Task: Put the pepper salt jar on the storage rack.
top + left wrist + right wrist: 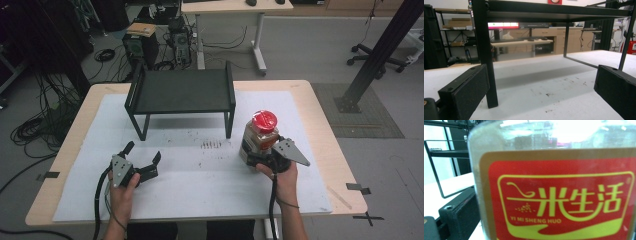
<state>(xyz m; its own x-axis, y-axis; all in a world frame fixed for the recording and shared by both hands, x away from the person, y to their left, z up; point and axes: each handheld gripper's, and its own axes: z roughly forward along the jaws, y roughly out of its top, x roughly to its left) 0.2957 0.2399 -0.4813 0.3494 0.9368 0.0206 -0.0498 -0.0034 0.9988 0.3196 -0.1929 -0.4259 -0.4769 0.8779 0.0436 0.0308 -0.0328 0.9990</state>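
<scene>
Red-capped and red-labelled, the clear jar (259,138) was seen upright on the tabletop (320,125), just right of the black metal rack (181,92) and in front of it. The right tool (265,159) was clamped on its lower body. The left tool (145,159) was held apart, empty, before the rack's left leg. The grasp was judged made; a straight lift towards the rack was called for next.

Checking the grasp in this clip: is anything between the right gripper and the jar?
Nothing visible. The right gripper is already at the jar, whose label faces its camera close up, one jaw beside the glass. Whether the jaws press it cannot be told.
</scene>
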